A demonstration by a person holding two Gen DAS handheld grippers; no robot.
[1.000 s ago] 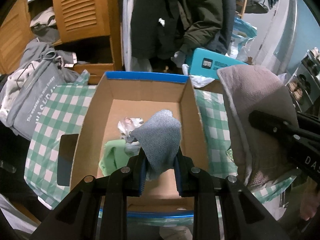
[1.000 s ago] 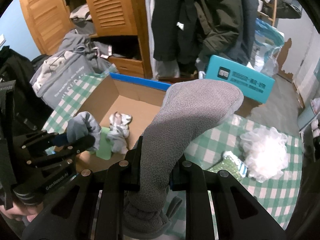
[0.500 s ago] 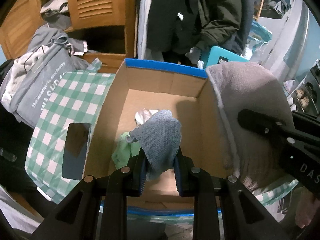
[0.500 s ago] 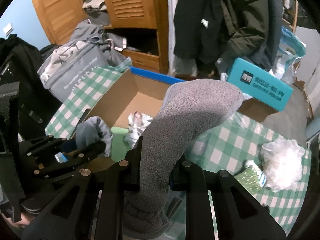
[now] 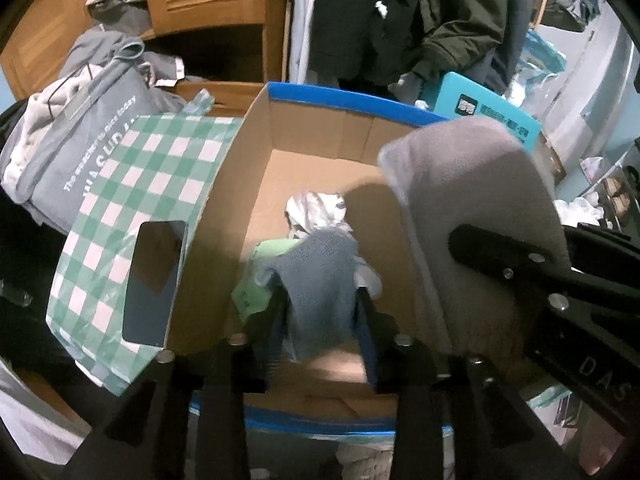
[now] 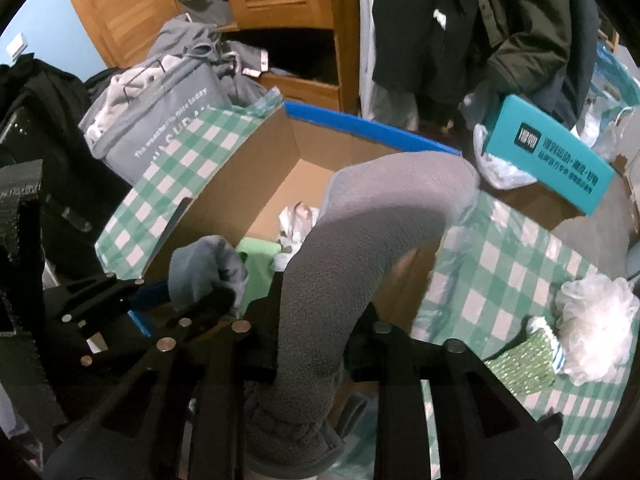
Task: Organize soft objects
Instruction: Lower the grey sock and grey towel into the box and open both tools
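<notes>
An open cardboard box (image 5: pixel 348 98) with a blue rim stands on the green checked cloth (image 5: pixel 160 168). My left gripper (image 5: pixel 320 300) hangs over the near end of the box. Its jaws are opening, with a blue-grey sock (image 5: pixel 320 272) still between the pads, draping down. In the right wrist view that sock (image 6: pixel 204 264) bulges above the left gripper (image 6: pixel 188 296). My right gripper (image 6: pixel 316 304) holds a long grey fleece sock (image 6: pixel 380 216) over the box's right wall; its jaws are opening slightly, pads still on the fleece. A green item (image 5: pixel 256 280) and a white patterned cloth (image 5: pixel 316 208) lie inside the box.
A dark phone (image 5: pixel 154 276) lies on the checked cloth left of the box, beside a grey bag (image 5: pixel 80 148). A teal carton (image 6: pixel 548 152) sits behind on the right. A white mesh puff (image 6: pixel 596 312) and a green scrubber (image 6: pixel 524 360) lie right of the box. A wardrobe and hanging coats stand behind.
Both grippers came forward and down over the box, which now looks larger. The left fingers stand wider apart around the blue-grey sock. The fleece sock now overlaps the box's right wall.
</notes>
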